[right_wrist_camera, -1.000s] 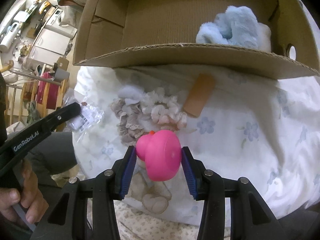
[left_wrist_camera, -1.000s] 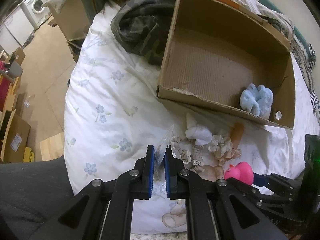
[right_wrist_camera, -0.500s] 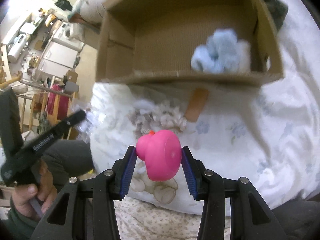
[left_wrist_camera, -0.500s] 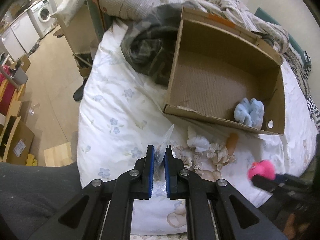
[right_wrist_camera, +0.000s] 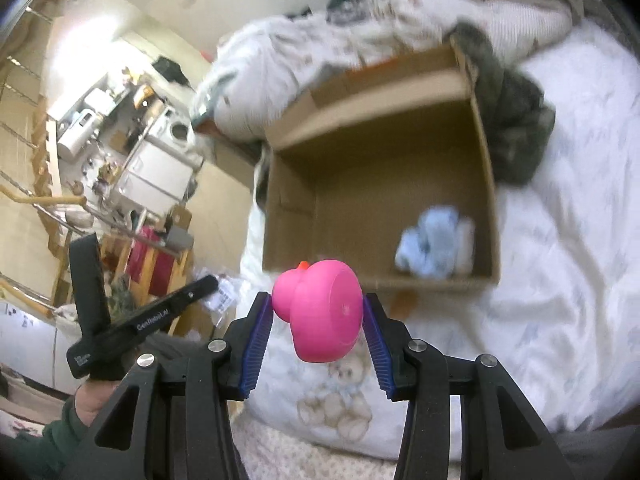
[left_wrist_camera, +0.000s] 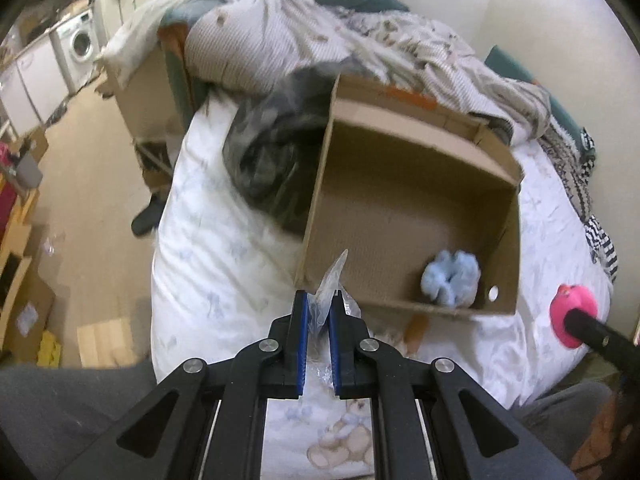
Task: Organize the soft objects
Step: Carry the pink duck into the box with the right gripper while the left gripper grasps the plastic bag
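Observation:
An open cardboard box (left_wrist_camera: 400, 152) (right_wrist_camera: 288, 216) lies on the bed with a fluffy light-blue item (left_wrist_camera: 452, 278) (right_wrist_camera: 432, 246) inside at its near right corner. My left gripper (left_wrist_camera: 319, 304) is shut on a clear plastic bag (left_wrist_camera: 330, 280), held above the bed just before the box's near wall. My right gripper (right_wrist_camera: 318, 308) is shut on a pink rubber duck (right_wrist_camera: 322, 312) and holds it in the air in front of the box; the duck also shows in the left wrist view (left_wrist_camera: 572, 314). A brown strip (left_wrist_camera: 416, 326) lies by the box's near wall.
The bed has a white flowered sheet (left_wrist_camera: 208, 248). A dark garment (left_wrist_camera: 272, 160) lies left of the box, rumpled blankets (left_wrist_camera: 360, 52) behind it. Floor, cabinets and a washing machine (left_wrist_camera: 82, 46) are at left.
Both grippers have lifted up and away from the bed with their loads, so the box looks smaller and farther. The pile of frilly items has dropped out of sight below the fingers.

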A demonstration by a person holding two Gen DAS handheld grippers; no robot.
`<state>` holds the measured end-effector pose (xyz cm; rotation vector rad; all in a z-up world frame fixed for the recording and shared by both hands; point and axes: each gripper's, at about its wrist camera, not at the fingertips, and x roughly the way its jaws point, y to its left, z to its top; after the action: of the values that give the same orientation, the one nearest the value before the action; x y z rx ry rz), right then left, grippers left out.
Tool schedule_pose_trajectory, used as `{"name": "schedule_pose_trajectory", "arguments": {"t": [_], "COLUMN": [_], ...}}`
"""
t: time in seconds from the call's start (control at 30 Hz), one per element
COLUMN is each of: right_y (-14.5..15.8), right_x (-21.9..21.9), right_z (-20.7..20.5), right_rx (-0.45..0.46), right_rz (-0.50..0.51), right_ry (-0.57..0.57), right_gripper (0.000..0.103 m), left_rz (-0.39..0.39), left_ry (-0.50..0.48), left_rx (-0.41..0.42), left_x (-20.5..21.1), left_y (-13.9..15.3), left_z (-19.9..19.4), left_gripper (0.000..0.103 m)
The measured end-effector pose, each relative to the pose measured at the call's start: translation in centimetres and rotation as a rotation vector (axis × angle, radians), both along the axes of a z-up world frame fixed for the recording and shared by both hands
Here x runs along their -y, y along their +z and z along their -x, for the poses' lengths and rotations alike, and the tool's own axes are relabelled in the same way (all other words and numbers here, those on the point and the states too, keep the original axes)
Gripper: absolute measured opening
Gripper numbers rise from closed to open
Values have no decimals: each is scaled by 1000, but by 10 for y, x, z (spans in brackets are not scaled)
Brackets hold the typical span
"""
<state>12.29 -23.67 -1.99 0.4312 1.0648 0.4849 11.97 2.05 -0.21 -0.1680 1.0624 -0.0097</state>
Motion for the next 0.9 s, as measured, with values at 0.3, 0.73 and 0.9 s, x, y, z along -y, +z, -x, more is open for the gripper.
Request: {"name": "schedule_pose_trajectory", "arguments": {"t": [0.3,0.73,0.9], "right_y": [23,-38,-62], "right_x": [10,-2,-3], "right_z": [-33,-66,-74], "right_rx": [111,69,14], "right_rz": [13,119,158], "right_ry": [-66,-64,-73], "right_gripper": [48,48,48], "left_rz": [-39,-105,-81], "left_ry": [-46,-115,-143], "left_rx": [53,29,35], "left_x": [16,44,50], "left_y": [18,-32,-48], "left_z": [-41,-80,-83], "left_gripper": [9,9,9]}}
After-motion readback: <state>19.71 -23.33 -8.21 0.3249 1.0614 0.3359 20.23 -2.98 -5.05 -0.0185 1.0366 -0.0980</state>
